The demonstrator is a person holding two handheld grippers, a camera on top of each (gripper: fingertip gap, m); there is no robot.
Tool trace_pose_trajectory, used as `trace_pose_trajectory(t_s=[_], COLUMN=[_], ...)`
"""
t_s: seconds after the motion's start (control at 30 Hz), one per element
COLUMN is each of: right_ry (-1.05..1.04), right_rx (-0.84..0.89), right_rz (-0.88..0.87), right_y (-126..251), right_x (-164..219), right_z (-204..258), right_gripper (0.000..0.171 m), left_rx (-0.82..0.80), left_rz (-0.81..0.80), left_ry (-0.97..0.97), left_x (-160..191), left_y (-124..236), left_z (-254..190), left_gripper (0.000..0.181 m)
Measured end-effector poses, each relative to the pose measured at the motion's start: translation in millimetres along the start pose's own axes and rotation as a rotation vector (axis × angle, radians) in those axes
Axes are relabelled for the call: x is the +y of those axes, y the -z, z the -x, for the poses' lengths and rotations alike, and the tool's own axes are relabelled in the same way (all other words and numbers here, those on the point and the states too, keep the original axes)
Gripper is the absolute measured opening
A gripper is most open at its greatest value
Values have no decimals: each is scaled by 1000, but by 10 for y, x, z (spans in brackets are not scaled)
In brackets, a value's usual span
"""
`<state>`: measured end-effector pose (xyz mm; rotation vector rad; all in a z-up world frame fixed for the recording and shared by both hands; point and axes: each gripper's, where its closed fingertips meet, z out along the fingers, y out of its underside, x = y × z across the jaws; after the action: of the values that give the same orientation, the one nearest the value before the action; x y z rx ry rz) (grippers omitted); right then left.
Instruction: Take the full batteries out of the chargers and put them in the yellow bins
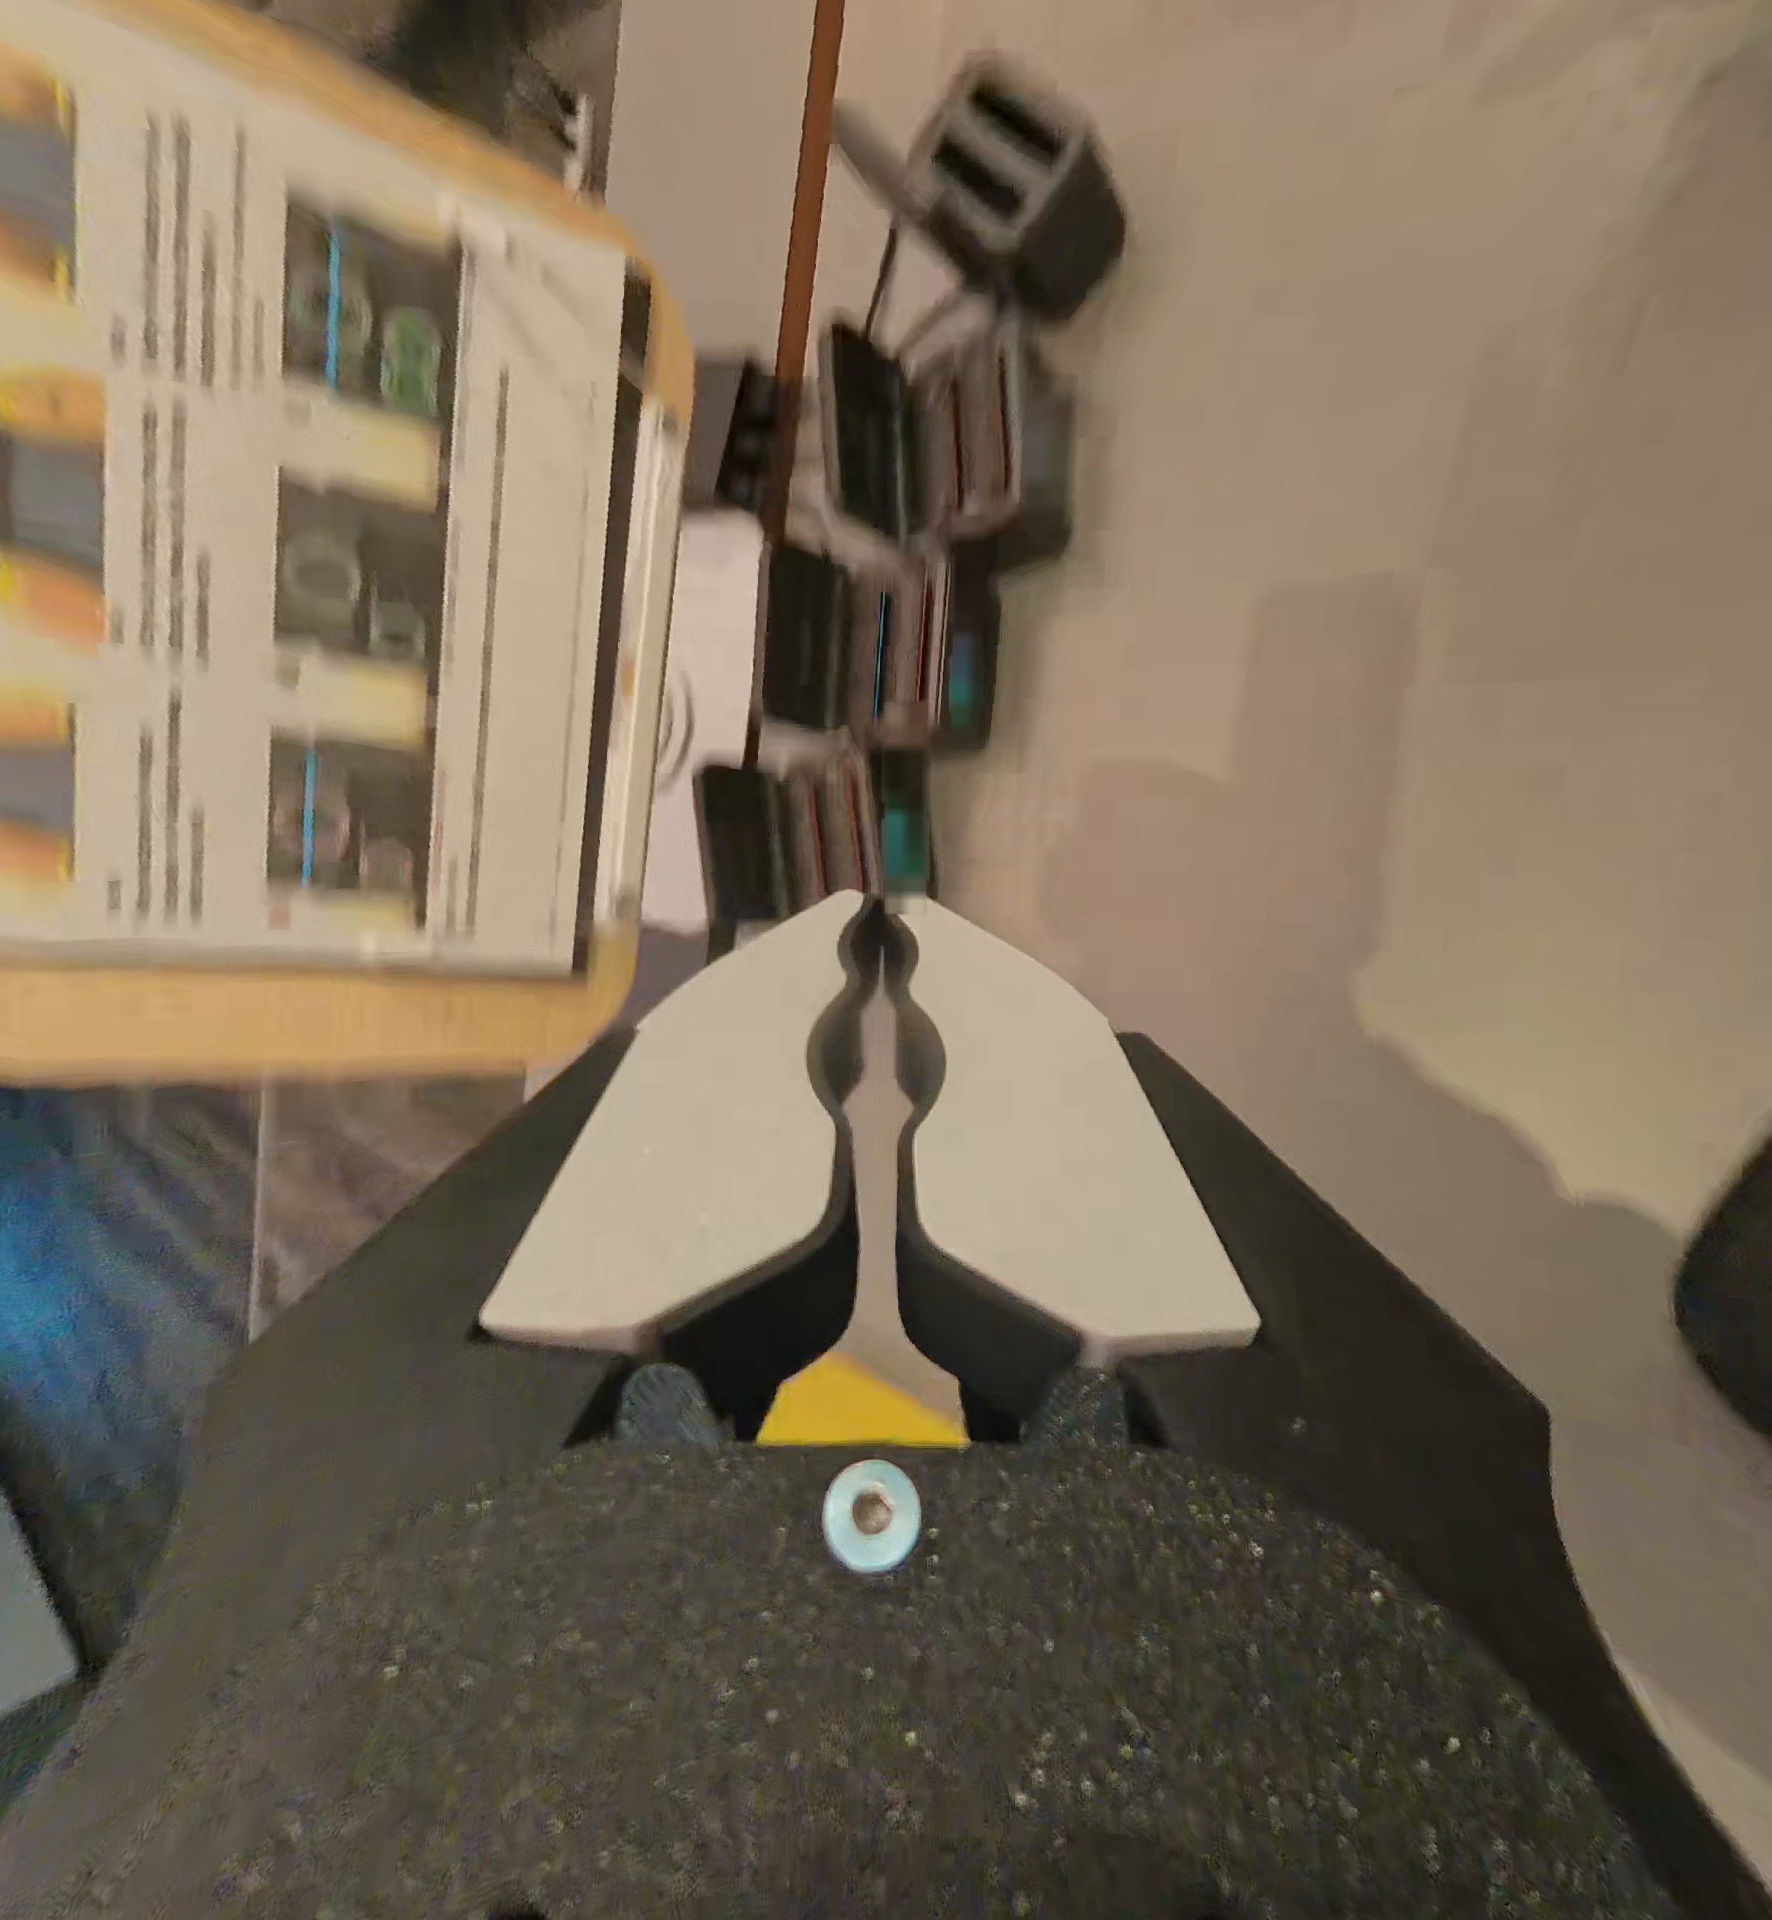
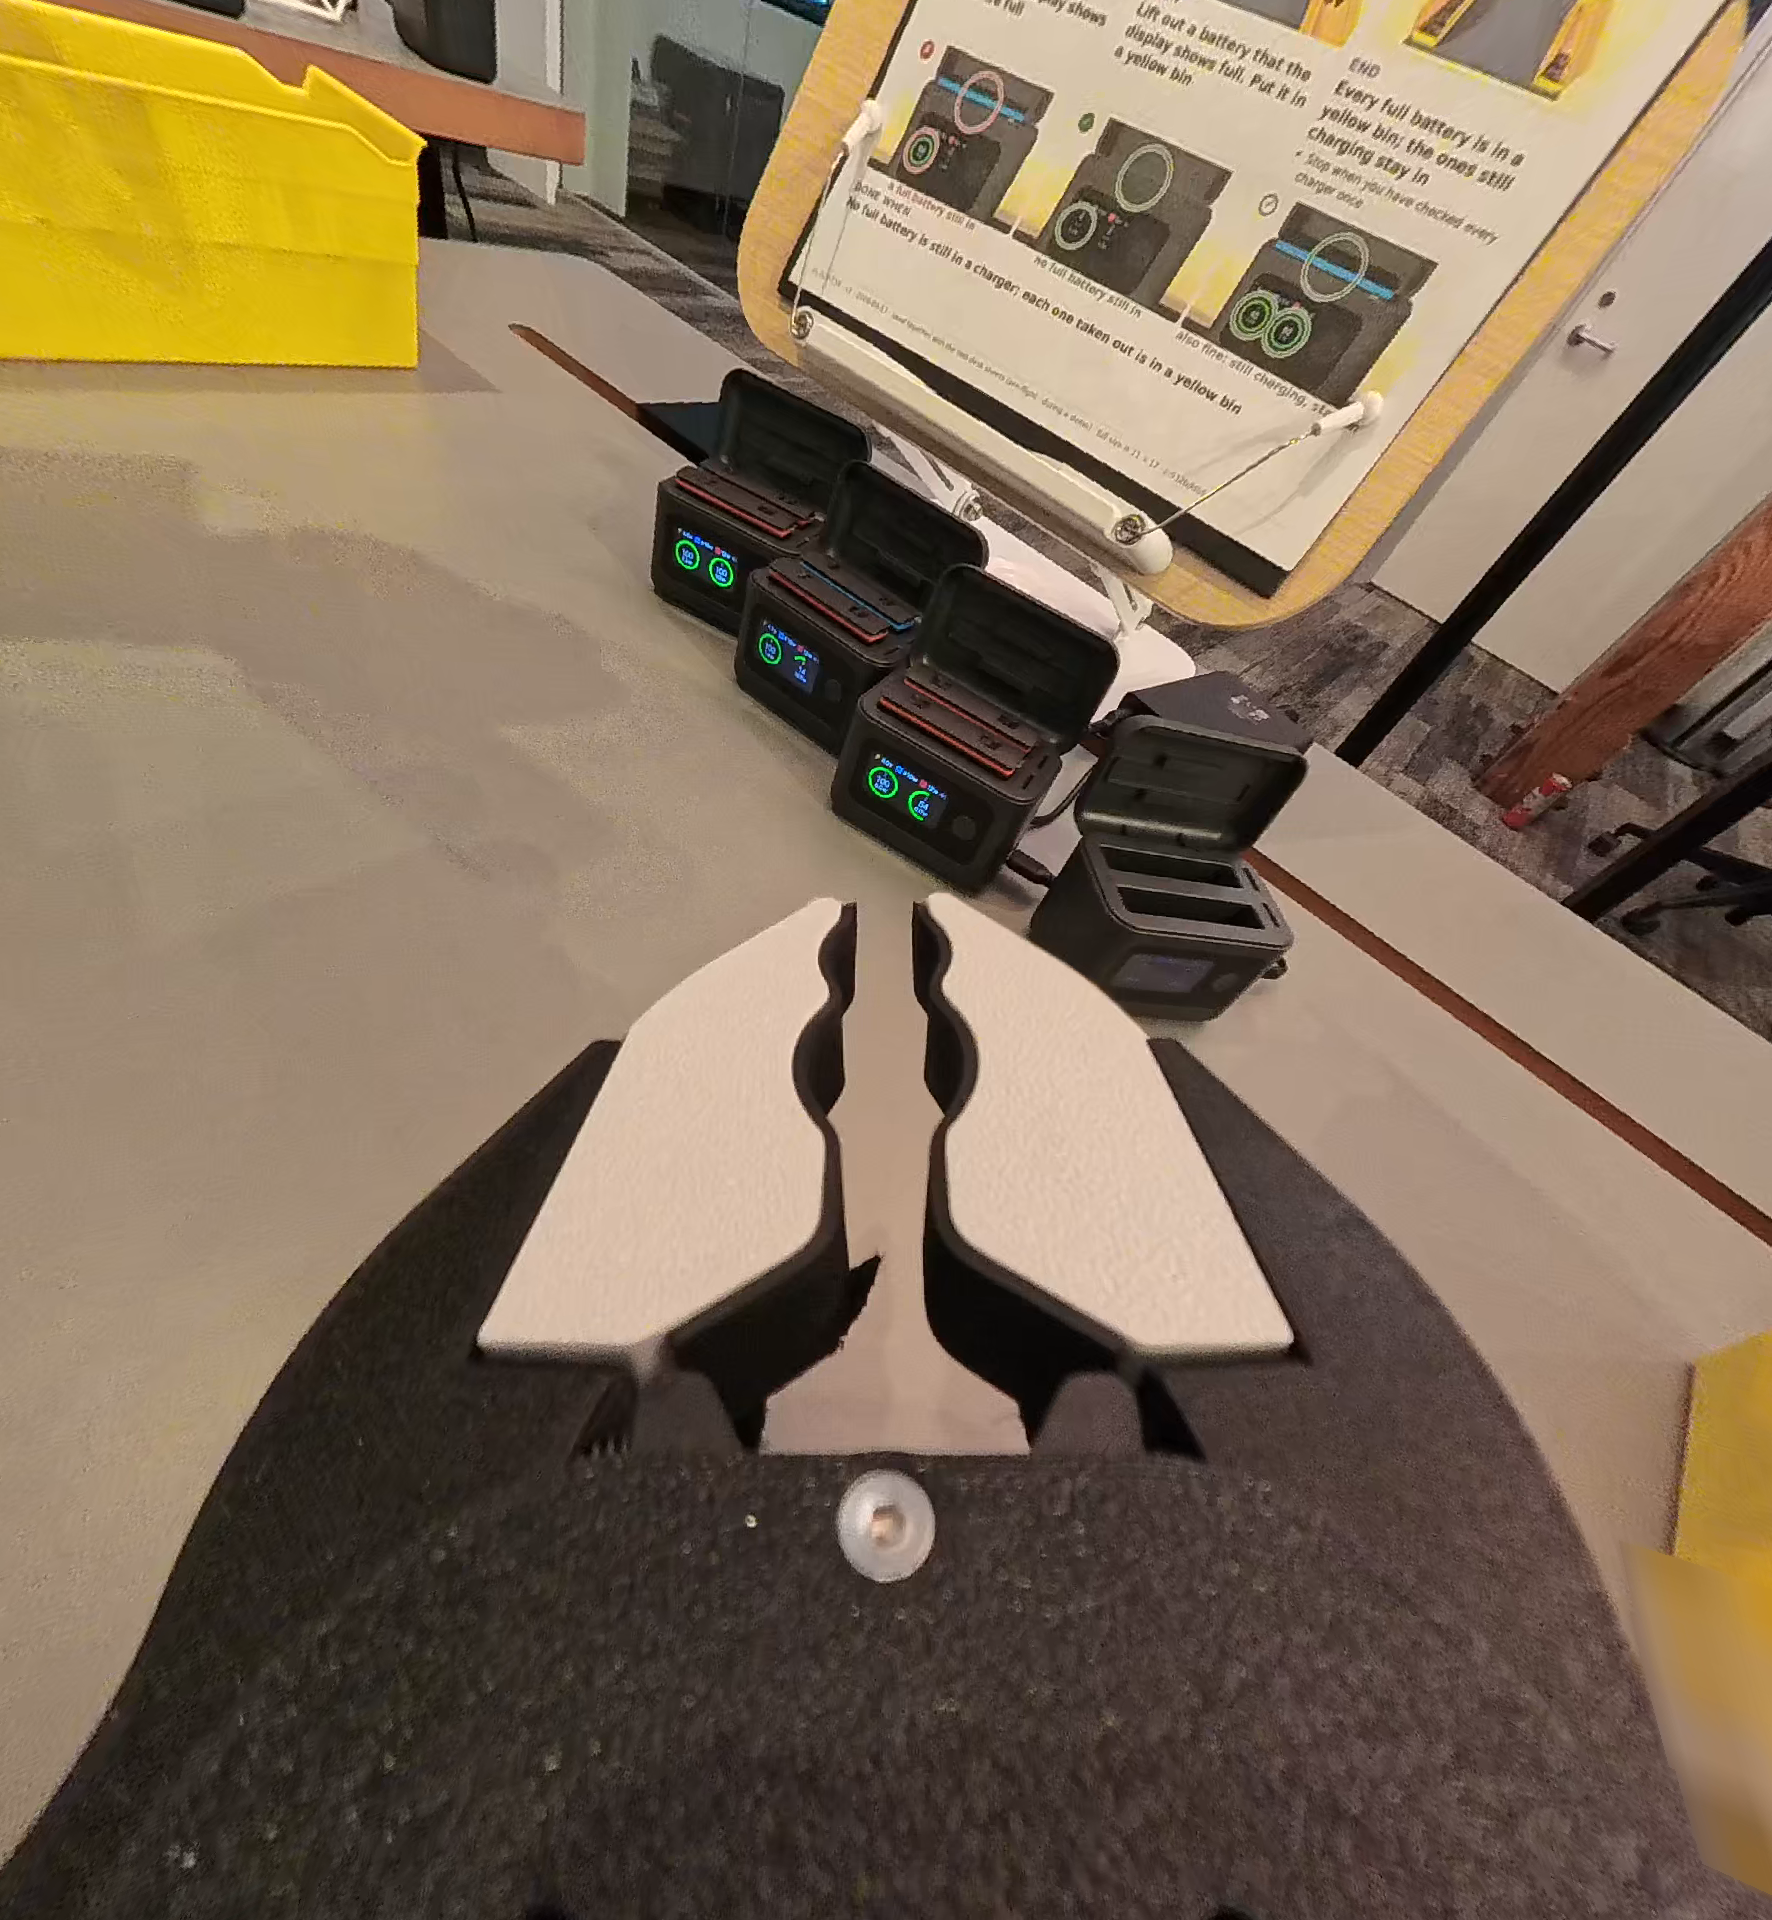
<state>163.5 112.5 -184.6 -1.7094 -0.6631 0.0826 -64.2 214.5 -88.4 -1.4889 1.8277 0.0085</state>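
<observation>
You are at the approach: four open chargers [image 2: 923, 665] stand by the worktop's [image 2: 238, 831] far edge. Your right hand-held gripper [image 2: 884, 914] is slightly parted and empty, the left hand-held gripper [image 1: 877, 920] closed on nothing. Next, pick a full battery [image 2: 949, 732].

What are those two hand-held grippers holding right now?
Nothing. The left hand-held gripper is closed on empty air, and the right hand-held gripper is slightly open and empty, short of the chargers.

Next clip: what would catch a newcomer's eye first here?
Probably the row of black chargers with open lids and glowing green displays, mid-table ahead of the right claw. Behind them stands a wooden-edged instruction board, and a bright yellow bin sits at the far left of the table.
</observation>
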Motion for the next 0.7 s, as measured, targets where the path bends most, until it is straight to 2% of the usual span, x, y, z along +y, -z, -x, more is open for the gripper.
trace_pose_trajectory(t_s=[0.2,0.33,0.47,0.7], right_ry=[10,6,22,56], right_rx=[-7,-14,-22,-20], right_rz=[24,49,80,105], right_y=[-46,-93,-144,-179], right_x=[63,130,200,257], right_z=[26,46,97,138], right_gripper=[10,10,10,10], left_rx=[-57,-4,68,122], left_rz=[164,330,422,554], left_ry=[147,199,188,96], left_x=[1557,2493,2924,3129], left_y=[890,1120,1022,778], left_z=[-254,-613,-902,-970], left_gripper=[11,18,23,30])
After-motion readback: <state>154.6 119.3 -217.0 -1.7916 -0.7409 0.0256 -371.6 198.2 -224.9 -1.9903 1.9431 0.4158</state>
